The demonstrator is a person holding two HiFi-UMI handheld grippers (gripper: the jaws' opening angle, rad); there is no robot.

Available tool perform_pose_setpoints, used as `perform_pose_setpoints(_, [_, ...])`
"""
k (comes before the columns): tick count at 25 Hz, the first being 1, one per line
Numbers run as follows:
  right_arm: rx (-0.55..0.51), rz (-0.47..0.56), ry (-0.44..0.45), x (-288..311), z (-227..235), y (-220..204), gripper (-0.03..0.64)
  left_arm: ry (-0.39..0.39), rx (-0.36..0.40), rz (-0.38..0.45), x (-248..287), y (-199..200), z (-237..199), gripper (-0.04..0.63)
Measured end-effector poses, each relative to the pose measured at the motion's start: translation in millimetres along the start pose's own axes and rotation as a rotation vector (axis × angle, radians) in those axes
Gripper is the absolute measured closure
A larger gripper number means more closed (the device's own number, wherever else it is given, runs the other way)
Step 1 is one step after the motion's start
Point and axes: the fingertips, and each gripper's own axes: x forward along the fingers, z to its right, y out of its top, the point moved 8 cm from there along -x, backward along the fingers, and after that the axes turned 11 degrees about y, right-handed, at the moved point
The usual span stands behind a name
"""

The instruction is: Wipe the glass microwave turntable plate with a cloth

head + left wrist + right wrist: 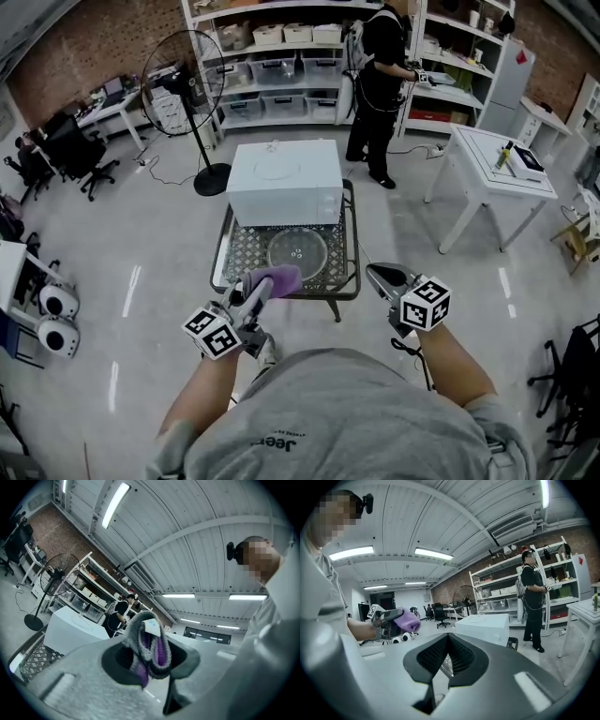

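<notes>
The round glass turntable plate (298, 251) lies on a low mesh-topped table (246, 246), in front of a white microwave (285, 181). My left gripper (258, 286) hovers at the table's near left edge, shut on a purple and grey cloth (275, 278). In the left gripper view the cloth (140, 630) bulges up between the jaws of that gripper (149, 656). My right gripper (389, 278) is held off the table's near right corner, apart from the plate. Its jaw tips meet with nothing held (447, 639). The right gripper view also shows the cloth (407, 619).
A standing fan (183, 84) is at the back left. A person (380, 89) stands at the storage shelves (281, 66) behind the microwave. A white table (492, 169) stands at the right. Office chairs and desks line the left wall.
</notes>
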Motion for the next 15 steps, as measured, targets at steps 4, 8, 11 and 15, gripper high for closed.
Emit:
perform_pose_setpoints(4, [-0.005, 0.01, -0.051, 52, 18, 8, 0.609, -0.051, -0.01, 0.007, 18, 22, -66, 0.503])
perform_pose_setpoints(8, [0.006, 0.019, -0.096, 120, 29, 24, 0.609, -0.093, -0.006, -0.009, 37, 62, -134, 0.504])
perform_pose_setpoints(11, [0.001, 0.015, -0.126, 163, 34, 38, 0.609, -0.128, -0.008, -0.025, 50, 95, -179, 0.504])
perform_pose_setpoints(15, [0.006, 0.019, -0.18, 207, 46, 56, 0.609, -0.164, -0.003, -0.048, 63, 131, -229, 0.503])
